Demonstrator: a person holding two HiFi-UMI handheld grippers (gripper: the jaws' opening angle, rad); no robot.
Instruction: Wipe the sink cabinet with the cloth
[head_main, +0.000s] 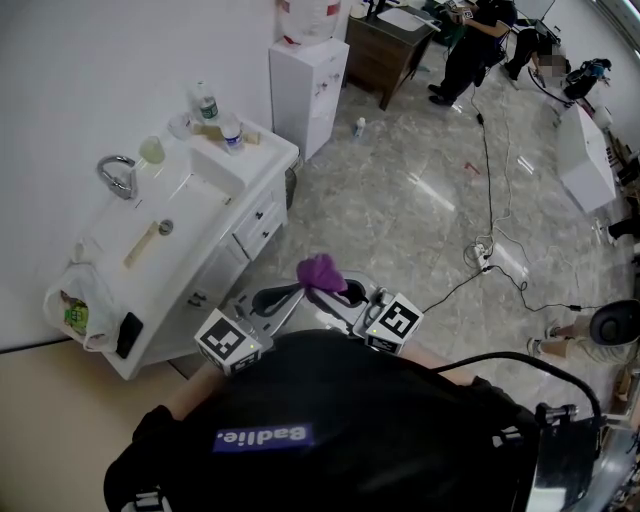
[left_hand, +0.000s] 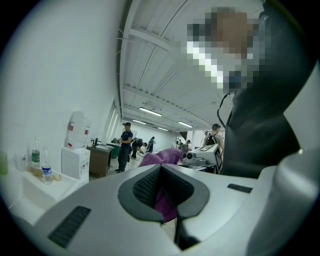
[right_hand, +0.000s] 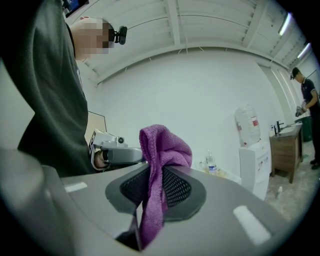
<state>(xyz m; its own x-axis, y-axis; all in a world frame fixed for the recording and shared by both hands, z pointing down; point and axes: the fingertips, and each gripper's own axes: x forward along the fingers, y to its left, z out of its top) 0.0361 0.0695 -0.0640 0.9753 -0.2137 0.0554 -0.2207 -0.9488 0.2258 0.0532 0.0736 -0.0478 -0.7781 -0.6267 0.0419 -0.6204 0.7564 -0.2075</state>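
The left gripper (left_hand: 161, 199) and right gripper (right_hand: 152, 192) both have their fingers clenched on the purple cloth (head_main: 320, 272), held well apart from the sink cabinet (head_main: 258, 222). The left's bite looks thin, I think, so any tug between them could slip it loose.

A purple cloth (head_main: 321, 272) of nubbly terry pile sits pinched in the left claw (left_hand: 162, 192) and the right claw (right_hand: 155, 187), both smooth matt grey plastic with dark, mesh-textured pads (right_hand: 175, 185). The white sink cabinet (head_main: 215, 255) looks smooth and glossy, its tap (head_main: 118, 175) polished metal. The floor (head_main: 420, 200) is shiny marbled tile.
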